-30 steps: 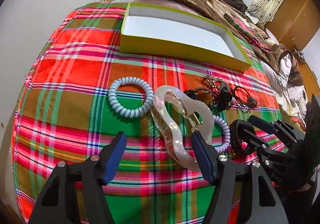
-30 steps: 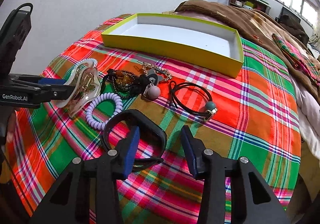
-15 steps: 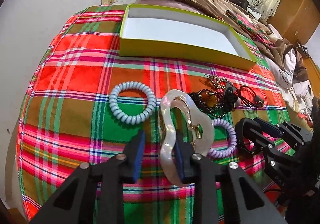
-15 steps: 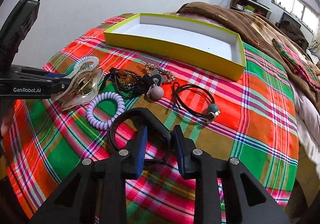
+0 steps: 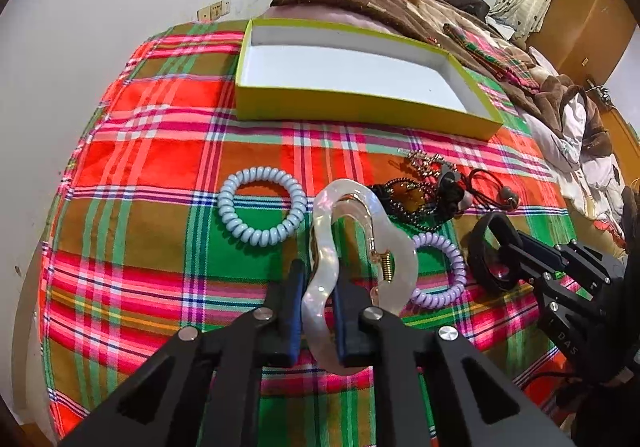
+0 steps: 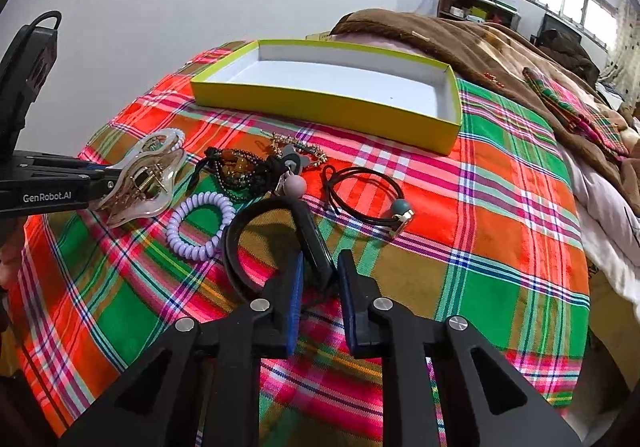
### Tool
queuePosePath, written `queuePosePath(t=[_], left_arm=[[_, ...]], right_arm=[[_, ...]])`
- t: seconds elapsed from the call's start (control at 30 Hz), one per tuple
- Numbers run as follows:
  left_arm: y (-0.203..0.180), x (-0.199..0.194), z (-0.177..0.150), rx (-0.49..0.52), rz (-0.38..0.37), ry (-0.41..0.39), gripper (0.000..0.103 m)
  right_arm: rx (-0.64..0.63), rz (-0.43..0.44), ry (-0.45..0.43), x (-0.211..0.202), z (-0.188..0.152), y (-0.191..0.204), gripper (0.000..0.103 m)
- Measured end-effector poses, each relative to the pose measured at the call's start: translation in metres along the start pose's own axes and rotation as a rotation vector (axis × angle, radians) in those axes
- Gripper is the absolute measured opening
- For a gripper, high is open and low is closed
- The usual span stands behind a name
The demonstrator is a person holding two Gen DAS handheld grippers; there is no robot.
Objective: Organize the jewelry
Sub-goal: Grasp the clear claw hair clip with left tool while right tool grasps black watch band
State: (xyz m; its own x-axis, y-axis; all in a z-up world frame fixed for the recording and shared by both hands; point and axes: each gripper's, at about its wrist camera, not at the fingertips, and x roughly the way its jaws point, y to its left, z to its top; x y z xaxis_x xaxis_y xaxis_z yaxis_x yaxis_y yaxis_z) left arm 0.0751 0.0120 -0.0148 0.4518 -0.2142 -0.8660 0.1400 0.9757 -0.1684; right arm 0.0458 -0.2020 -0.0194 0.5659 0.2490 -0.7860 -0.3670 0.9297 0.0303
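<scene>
We find the left gripper [image 5: 316,311] clamped on the near end of the pearly hair claw [image 5: 352,247], on the plaid cloth [image 5: 160,167] near the box. The right gripper [image 6: 320,299] is closing on the black bangle [image 6: 276,243], pads against its band. The yellow box [image 6: 332,103] lies farther back.

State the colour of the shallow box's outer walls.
Yellow-green on the box, clearest in the right wrist view.

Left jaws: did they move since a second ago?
Yes. The left gripper's jaws swung inward and shut on the clip, which lies beside the blue coil as before.
</scene>
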Motion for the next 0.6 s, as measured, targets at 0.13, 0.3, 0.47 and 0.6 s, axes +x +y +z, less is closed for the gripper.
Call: queuePosePath(t=[0.13,0.3,0.47,0.6], left_arm=[[0.0,-0.009,0.003,0.008,-0.009,-0.023,0.013],[-0.003,-0.017,0.007,0.016,-0.017,-0.04,0.013],[-0.005,-0.026,0.017,0.021,-0.019,-0.068,0.013],[-0.003,-0.031,0.028,0.02,-0.017,-0.088,0.013]], right_arm=[[0.01,-0.006,-0.015,-0.004,0.002,-0.001,0.014],[0.023,-0.01,-0.039,-0.013,0.007,-0.002,0.014],[0.024,-0.023,-0.071,-0.023,0.019,-0.003,0.014],[0.033,-0.034,-0.096,-0.028,0.034,-0.007,0.014]])
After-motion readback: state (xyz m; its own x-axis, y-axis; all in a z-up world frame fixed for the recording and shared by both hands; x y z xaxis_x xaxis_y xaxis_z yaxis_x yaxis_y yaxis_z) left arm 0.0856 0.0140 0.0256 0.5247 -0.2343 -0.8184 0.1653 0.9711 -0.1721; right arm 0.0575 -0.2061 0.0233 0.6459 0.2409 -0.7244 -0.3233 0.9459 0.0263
